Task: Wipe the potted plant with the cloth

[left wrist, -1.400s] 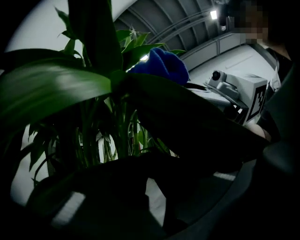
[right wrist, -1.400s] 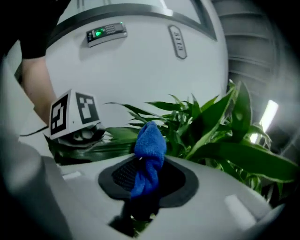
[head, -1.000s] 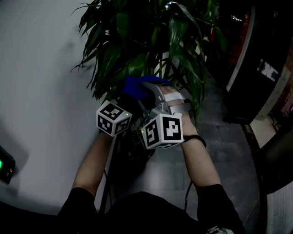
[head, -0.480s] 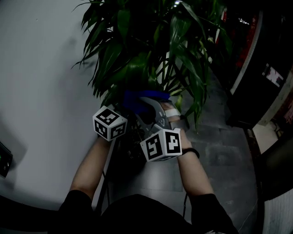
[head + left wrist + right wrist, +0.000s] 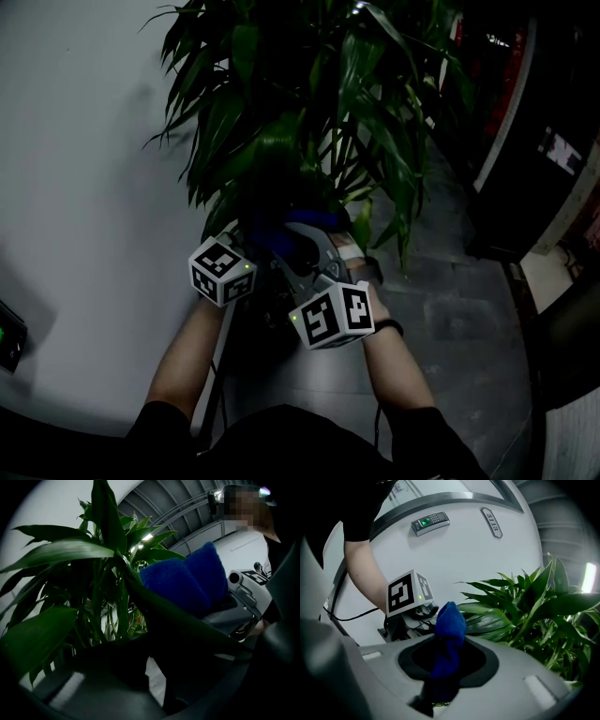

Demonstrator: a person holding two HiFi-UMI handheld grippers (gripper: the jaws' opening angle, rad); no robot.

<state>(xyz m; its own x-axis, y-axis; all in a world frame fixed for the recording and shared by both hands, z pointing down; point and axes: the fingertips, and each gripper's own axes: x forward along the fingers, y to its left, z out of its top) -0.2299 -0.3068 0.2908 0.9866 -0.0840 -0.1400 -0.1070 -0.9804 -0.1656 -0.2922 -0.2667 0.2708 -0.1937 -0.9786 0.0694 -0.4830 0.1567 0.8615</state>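
Note:
The potted plant (image 5: 309, 103) with long dark green leaves stands against the wall. My right gripper (image 5: 305, 242) is shut on a bunched blue cloth (image 5: 279, 232), which presses on a leaf low in the foliage. In the right gripper view the cloth (image 5: 449, 625) sticks up from between the jaws, with leaves (image 5: 525, 606) behind it. My left gripper (image 5: 251, 246) sits close beside it, its jaws nearly together on a dark leaf (image 5: 187, 625) that runs back to the plant. The cloth (image 5: 187, 581) lies on that leaf just past the left jaws.
A white wall (image 5: 75, 169) rises left of the plant, with a green-lit keypad (image 5: 430, 523) on it. Grey floor tiles (image 5: 450, 319) spread to the right, up to a dark cabinet or door (image 5: 525, 141). A cable (image 5: 347, 618) hangs by the left arm.
Both grippers have slid down and toward me along the leaf, the cloth going with the right one. They sit lower in the head view and more under the foliage.

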